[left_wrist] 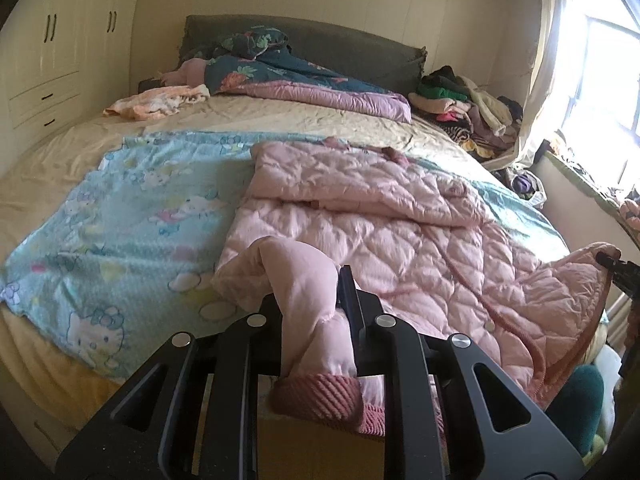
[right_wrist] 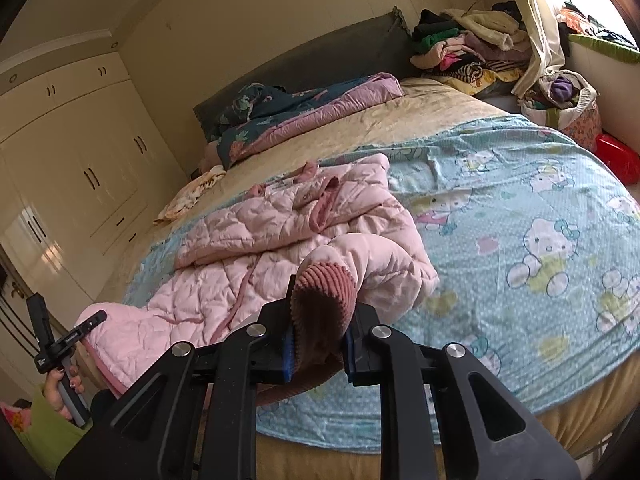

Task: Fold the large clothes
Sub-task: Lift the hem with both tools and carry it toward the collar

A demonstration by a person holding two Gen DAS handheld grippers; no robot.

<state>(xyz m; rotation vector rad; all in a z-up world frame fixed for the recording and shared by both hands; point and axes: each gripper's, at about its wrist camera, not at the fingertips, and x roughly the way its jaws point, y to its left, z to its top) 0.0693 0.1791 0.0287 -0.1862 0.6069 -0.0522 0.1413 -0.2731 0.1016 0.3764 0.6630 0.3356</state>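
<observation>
A pink quilted jacket [left_wrist: 380, 232] [right_wrist: 248, 240] lies spread on a light blue cartoon-cat blanket [left_wrist: 132, 208] [right_wrist: 520, 220] on the bed. My left gripper [left_wrist: 310, 292] is shut on one pink sleeve [left_wrist: 296, 272], lifted off the blanket, and its ribbed cuff [left_wrist: 320, 396] hangs below the jaws. My right gripper [right_wrist: 322, 312] is shut on the other sleeve's dark pink ribbed cuff [right_wrist: 324, 280], also raised. Each gripper shows at the edge of the other view, the right gripper [left_wrist: 608, 260] and the left gripper [right_wrist: 90, 324] with a hand on its handle.
A dark floral quilt with a mauve lining [left_wrist: 288, 72] lies bunched at the headboard, a peach cloth [left_wrist: 160, 102] beside it. A pile of clothes [left_wrist: 468, 100] [right_wrist: 472, 48] fills the far corner by the window. Cream wardrobes [left_wrist: 60, 40] line the far side. A bag of clothes [right_wrist: 568, 100] stands beside the bed.
</observation>
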